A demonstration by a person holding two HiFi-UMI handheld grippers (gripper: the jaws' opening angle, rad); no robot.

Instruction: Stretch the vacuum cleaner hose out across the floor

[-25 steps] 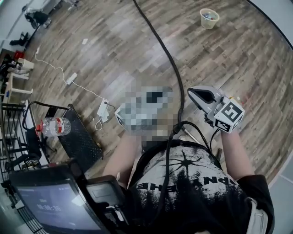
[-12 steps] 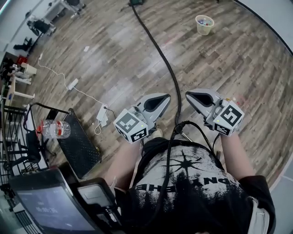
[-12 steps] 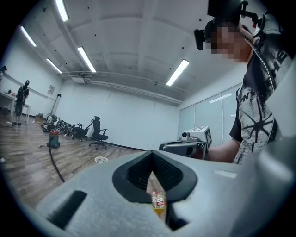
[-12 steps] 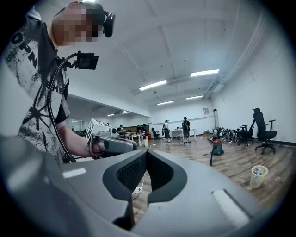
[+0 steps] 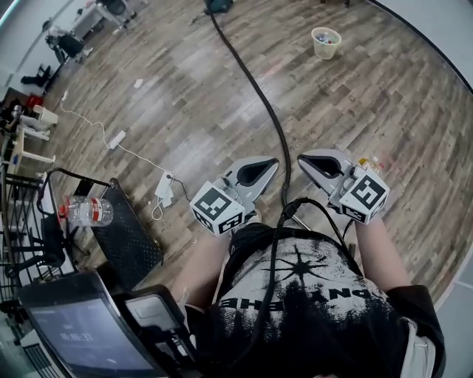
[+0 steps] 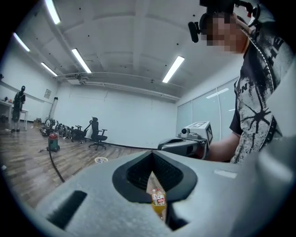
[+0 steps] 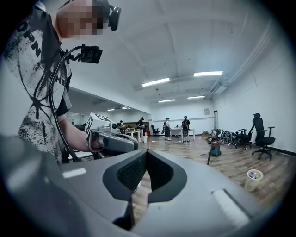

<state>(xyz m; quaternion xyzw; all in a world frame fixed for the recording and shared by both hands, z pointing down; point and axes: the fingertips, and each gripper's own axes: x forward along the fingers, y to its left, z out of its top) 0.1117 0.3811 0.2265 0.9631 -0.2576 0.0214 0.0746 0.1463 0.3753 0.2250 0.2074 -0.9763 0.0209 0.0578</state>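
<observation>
Big open room, wood floor [image 5: 170,88]. The hose [image 5: 260,103] runs in a long line from the vacuum [image 5: 216,6] to the person's feet. Left tool [image 5: 267,164] and right tool [image 5: 304,161] are both pinched closed, empty, up off the floor. Looks pretty much done imo; next, maybe just straighten the near end.

A black short-sleeved T-shirt [image 5: 318,317] bears a white splattered print and lettering. A black cable [image 5: 270,258] runs down it from twelve o'clock. The grey left gripper [image 5: 267,164] and right gripper [image 5: 304,159] each carry a black-and-white marker cube [image 5: 216,209].
</observation>
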